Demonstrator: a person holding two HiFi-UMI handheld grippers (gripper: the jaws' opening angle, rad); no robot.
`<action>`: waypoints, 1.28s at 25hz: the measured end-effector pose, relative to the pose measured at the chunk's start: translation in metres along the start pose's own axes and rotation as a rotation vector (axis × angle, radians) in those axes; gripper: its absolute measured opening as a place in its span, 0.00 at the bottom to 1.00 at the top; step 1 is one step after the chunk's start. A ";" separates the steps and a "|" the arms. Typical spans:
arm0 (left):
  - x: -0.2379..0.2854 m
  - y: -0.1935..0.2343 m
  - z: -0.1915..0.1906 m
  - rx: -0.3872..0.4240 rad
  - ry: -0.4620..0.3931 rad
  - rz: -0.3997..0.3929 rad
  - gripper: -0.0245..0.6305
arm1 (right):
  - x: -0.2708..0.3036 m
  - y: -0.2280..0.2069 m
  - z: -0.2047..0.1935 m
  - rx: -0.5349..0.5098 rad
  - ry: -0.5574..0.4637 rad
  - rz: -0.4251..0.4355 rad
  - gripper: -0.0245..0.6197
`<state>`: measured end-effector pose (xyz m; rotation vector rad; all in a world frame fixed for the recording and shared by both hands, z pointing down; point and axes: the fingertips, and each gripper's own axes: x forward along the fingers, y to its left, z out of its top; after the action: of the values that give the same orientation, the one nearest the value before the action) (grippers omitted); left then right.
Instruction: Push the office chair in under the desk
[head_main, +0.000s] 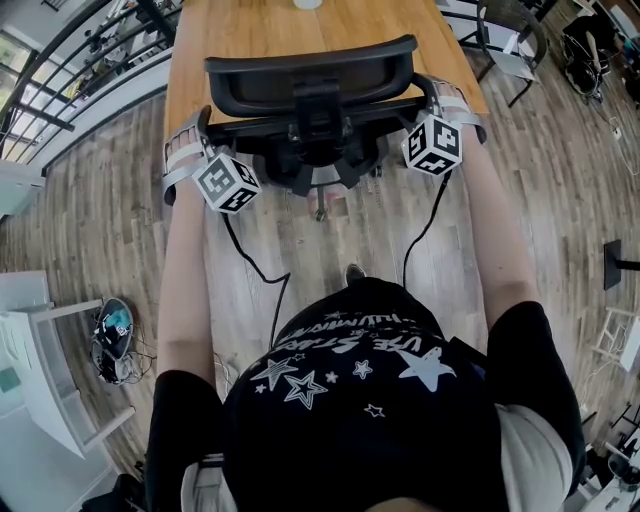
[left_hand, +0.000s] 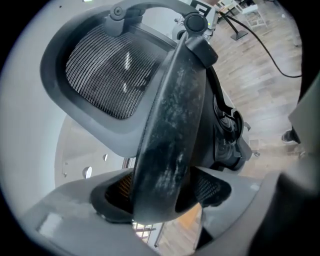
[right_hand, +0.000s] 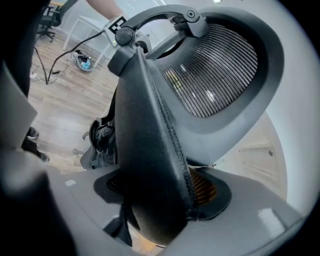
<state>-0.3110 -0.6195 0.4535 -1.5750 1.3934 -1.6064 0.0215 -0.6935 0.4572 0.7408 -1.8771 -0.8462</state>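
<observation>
The wooden surface (head_main: 260, 35) lies at the far side. The office chair (head_main: 310, 75) looks nearly home, with its seat under the surface and its backrest at the near edge. The left gripper (head_main: 188, 145) and right gripper (head_main: 452, 105) straddle its armrests (left_hand: 170, 130) with wide fingers, apparently not clamping. Little seems left beyond letting go.

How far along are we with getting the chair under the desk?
Done: the chair is tight against the desk, its seat out of sight beneath. In hand: the left gripper straddles one armrest and the right gripper the other, gaps showing either side, so neither seems clamped. Remaining: probably only withdrawing both grippers.
</observation>
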 end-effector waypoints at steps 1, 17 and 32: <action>0.000 -0.001 0.000 0.000 -0.002 -0.006 0.57 | -0.001 0.000 -0.001 0.003 0.005 -0.005 0.54; -0.051 0.007 -0.013 -0.175 -0.060 0.023 0.57 | -0.073 -0.002 0.010 0.057 0.053 -0.153 0.44; -0.166 -0.012 0.000 -0.387 -0.267 0.019 0.56 | -0.173 0.032 0.083 0.297 -0.055 -0.249 0.32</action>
<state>-0.2720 -0.4698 0.3928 -1.9036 1.6268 -1.1054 0.0105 -0.5202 0.3692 1.1638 -2.0114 -0.7532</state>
